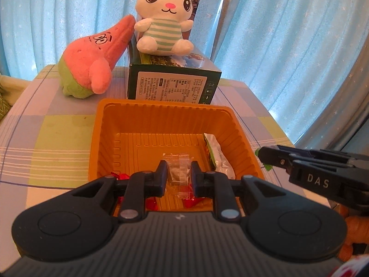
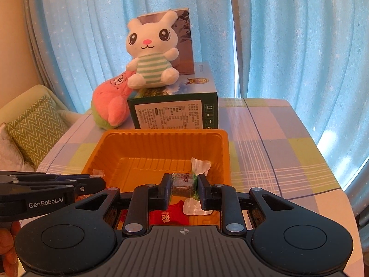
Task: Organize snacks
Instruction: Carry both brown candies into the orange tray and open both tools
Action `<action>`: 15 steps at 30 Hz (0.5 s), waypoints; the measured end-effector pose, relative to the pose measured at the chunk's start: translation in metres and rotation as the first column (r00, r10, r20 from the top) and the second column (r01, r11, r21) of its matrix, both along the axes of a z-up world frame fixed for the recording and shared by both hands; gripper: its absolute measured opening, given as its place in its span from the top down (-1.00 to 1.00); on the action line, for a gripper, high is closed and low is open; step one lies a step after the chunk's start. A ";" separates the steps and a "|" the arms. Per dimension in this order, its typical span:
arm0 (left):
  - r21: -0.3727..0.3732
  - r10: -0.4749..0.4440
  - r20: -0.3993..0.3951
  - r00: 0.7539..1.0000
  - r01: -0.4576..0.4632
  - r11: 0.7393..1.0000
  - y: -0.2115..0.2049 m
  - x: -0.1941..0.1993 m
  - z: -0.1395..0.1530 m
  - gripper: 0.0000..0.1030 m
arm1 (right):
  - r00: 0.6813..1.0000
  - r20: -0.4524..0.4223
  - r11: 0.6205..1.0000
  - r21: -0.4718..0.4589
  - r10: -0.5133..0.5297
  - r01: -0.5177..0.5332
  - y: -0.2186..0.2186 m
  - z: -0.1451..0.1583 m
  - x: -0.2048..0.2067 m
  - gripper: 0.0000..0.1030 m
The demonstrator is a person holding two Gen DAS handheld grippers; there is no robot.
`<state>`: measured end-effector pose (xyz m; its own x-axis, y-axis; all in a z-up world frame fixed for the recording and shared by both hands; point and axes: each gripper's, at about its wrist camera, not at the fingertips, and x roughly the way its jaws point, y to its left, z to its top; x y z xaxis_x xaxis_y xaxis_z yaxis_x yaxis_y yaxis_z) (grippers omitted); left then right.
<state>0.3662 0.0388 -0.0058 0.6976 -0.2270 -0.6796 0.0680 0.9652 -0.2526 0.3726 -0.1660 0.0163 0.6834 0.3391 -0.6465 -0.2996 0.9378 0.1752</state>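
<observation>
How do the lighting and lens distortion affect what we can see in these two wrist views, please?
Left wrist view: daylight glows through the blue curtain, the tray stays clear, and fisheye bends the table edge. Right wrist view: the same backlight gives a bright patch at the right curtain, corners are vignetted, and the wrapped snack in the right gripper is sharp.
</observation>
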 end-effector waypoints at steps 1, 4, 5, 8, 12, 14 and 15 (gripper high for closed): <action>-0.009 0.000 -0.002 1.000 0.000 1.000 0.001 0.002 -0.002 0.62 | 1.000 -0.005 1.000 0.003 -0.004 0.004 -0.001 -0.002 0.001 0.52; 0.009 0.003 -0.004 1.000 -0.003 1.000 0.002 0.004 -0.004 0.44 | 1.000 -0.014 1.000 0.008 -0.006 0.006 -0.002 -0.006 0.001 0.52; 0.010 0.006 -0.004 1.000 -0.005 1.000 0.003 0.004 -0.004 0.43 | 1.000 -0.015 1.000 0.007 -0.005 0.005 -0.003 -0.007 0.002 0.52; 0.014 0.017 -0.007 1.000 -0.017 1.000 0.006 -0.001 -0.004 0.41 | 1.000 -0.023 1.000 0.010 -0.005 0.005 -0.004 -0.010 0.003 0.52; 0.024 0.018 -0.004 1.000 -0.018 1.000 0.008 -0.010 -0.005 0.37 | 0.999 -0.035 1.000 0.027 -0.009 0.010 -0.004 -0.012 0.008 0.52; 0.023 0.022 -0.001 1.000 -0.022 0.999 0.010 -0.014 -0.004 0.36 | 0.999 -0.039 0.999 0.039 -0.013 0.014 -0.004 -0.011 0.012 0.52; 0.022 0.025 0.001 1.000 -0.025 0.999 0.011 -0.016 -0.004 0.35 | 0.999 -0.041 0.999 0.050 -0.017 0.019 -0.004 -0.011 0.014 0.52</action>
<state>0.3501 0.0495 -0.0099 0.7031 -0.1943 -0.6840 0.0440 0.9720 -0.2310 0.3865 -0.1697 0.0049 0.6634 0.3595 -0.6563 -0.2741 0.9328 0.2339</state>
